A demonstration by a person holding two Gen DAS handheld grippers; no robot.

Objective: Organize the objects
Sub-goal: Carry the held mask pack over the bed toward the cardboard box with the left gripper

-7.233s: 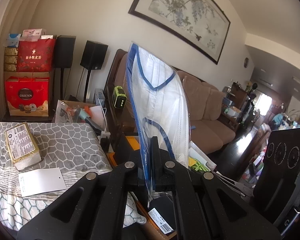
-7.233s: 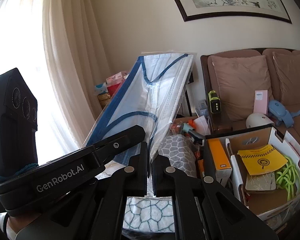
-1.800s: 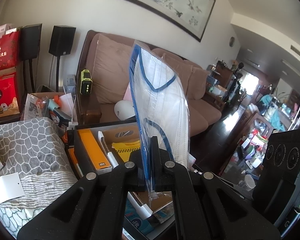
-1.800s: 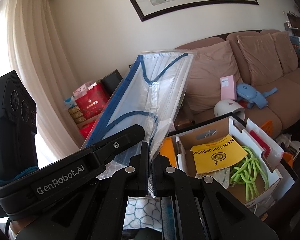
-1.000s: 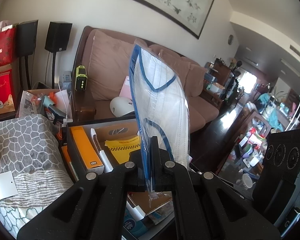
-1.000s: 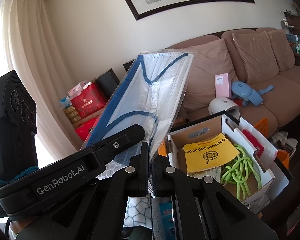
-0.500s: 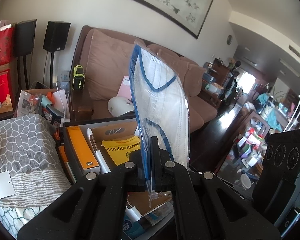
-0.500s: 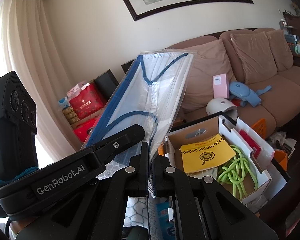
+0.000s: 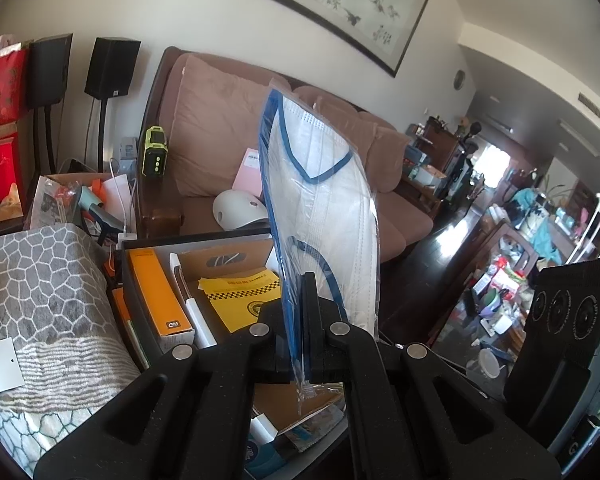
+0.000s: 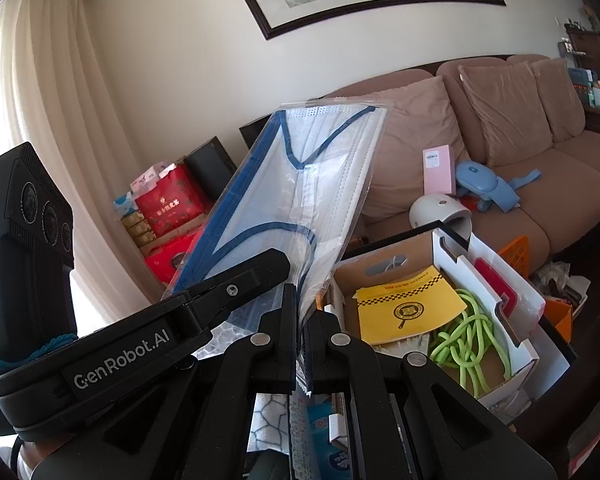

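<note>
While pinched upright, clear mask packet (image 9: 320,216), white pleats, blue ties.

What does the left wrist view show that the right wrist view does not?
Only the left wrist view: the orange box, the speaker. Only the right: the green cord, the curtain. Both: the bagged masks clamped by the left gripper and right gripper, above the cardboard box with its yellow leaflet.
</note>
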